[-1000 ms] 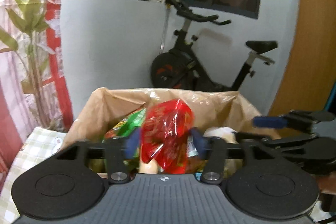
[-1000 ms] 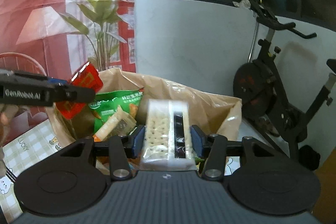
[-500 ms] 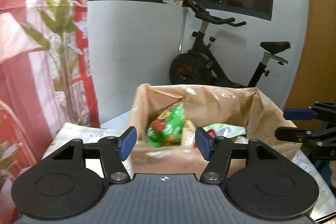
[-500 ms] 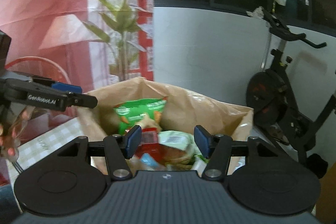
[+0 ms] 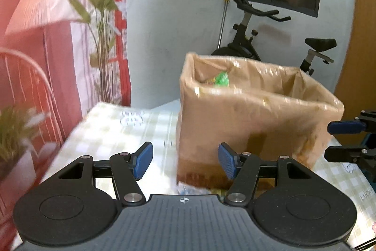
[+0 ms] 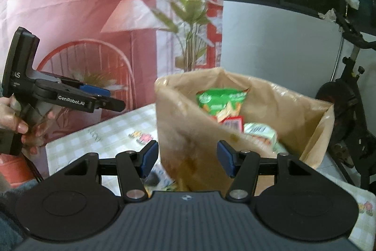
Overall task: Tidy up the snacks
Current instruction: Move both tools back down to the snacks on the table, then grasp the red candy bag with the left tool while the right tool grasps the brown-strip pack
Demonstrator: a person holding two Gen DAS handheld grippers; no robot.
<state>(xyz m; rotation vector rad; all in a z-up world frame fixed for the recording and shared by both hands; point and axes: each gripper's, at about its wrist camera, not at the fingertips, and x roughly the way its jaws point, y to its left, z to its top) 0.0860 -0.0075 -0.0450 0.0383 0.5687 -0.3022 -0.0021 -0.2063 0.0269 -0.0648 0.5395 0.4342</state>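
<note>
A brown paper bag (image 5: 246, 114) stands on the checked tablecloth (image 5: 112, 133), holding several snack packets. In the right wrist view I see inside the bag (image 6: 188, 133): a green packet (image 6: 221, 100), a red packet (image 6: 232, 122) and a pale green-and-white packet (image 6: 258, 131). My left gripper (image 5: 185, 161) is open and empty, back from the bag's left front corner. My right gripper (image 6: 187, 158) is open and empty too, facing the bag's near wall. The left gripper (image 6: 112, 98), held by a hand (image 6: 21, 124), shows at the left; the right gripper (image 5: 336, 140) shows at the right edge.
An exercise bike (image 5: 246, 39) stands behind the bag against the white wall. A printed curtain with plants (image 6: 94, 4) hangs on the left. A small potted plant (image 5: 16, 133) sits at the table's left. Blurred small wrappers (image 6: 155, 175) lie by the bag's base.
The left gripper let go of a red packet and the right a cracker pack, both over the bag. Both grippers, now empty, have drawn back from the bag.
</note>
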